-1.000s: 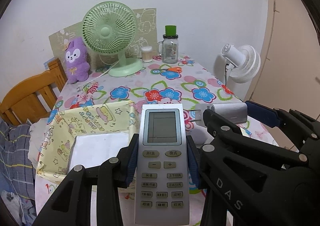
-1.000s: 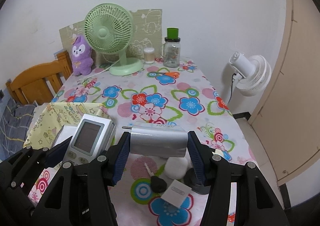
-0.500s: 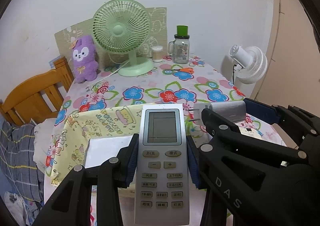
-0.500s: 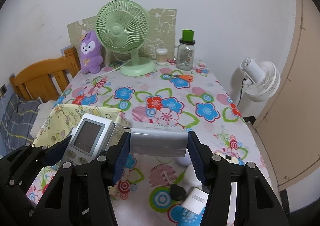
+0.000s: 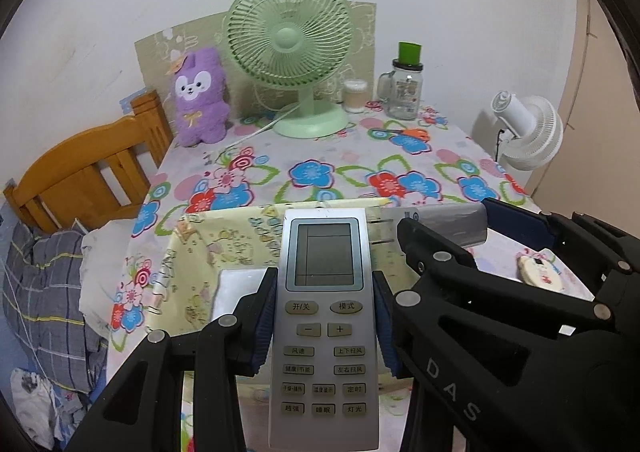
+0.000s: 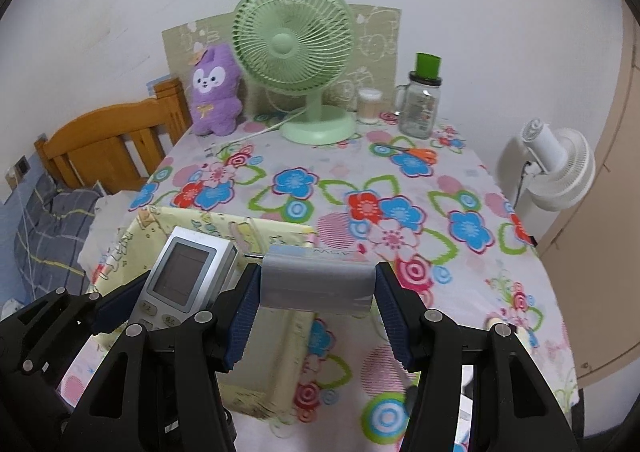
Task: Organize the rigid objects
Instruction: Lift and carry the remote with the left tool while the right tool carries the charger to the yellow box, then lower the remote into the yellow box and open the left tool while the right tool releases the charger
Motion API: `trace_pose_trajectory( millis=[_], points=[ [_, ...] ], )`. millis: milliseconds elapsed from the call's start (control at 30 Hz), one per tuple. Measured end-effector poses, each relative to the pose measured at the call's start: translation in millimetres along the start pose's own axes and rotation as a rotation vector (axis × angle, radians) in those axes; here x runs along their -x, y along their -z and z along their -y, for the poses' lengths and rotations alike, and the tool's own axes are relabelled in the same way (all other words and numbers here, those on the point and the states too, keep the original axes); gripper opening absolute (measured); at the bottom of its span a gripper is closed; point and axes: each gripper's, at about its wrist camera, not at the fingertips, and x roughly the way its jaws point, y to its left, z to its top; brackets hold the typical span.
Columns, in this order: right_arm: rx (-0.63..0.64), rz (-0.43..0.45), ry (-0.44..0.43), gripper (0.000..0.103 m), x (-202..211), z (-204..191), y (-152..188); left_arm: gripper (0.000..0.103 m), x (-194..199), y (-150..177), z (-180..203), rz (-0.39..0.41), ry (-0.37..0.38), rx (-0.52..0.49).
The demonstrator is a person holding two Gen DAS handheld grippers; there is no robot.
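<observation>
Left to right: yellow fabric box (image 5: pixel 208 252) on the flowered table (image 5: pixel 352 155), now sitting directly beneath and ahead of both tools, where a second ago it lay off to the left and lower. Left gripper (image 5: pixel 324 326) clamped narrowly on the silver remote control (image 5: pixel 324 316), pads pressing both long edges, screen end forward, hanging above the box's open mouth with a white item already visible inside. Just to the right, right gripper (image 6: pixel 316 312) closed on the grey plug adapter (image 6: pixel 316 284), held crosswise by its ends, prongs pointing toward the remote, over the box's near right corner. Grip unchanged on both; only the carry has advanced, both loads brought in side by side. Likely meaning: transport nearly finished, lowering and release into the box next. Worth watching: the two tools sit very close together, so one release at a time seems safer.
</observation>
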Motion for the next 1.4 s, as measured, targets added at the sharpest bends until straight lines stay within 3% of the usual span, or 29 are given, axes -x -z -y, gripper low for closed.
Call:
trace_pose_trajectory(
  millis=[567,967,1200,1367,1400],
  points=[
    [-0.007,-0.065,-0.069,0.059,-46.3,-44.4,-17.7,0.045,-30.6,-6.3,-47.5,-0.058,-0.015,0.017],
    [0.007,-0.139,-0.035,0.059,-84.0,-56.0,-8.8,0.045,-65.6,4.8,-62.6,-0.123,-0.002,0.057],
    [-0.006,-0.155,-0.029,0.059,-91.6,-56.3,-7.3,0.045,-69.8,5.5,-63.3,-0.116,0.001,0.063],
    [-0.006,-0.169,-0.031,0.059,-92.3,-56.1,-7.3,0.047,-69.5,5.8,-62.8,-0.116,0.008,0.066],
    [-0.004,-0.173,-0.035,0.060,-92.1,-56.0,-7.3,0.053,-68.7,5.8,-62.5,-0.114,0.010,0.066]
  ],
)
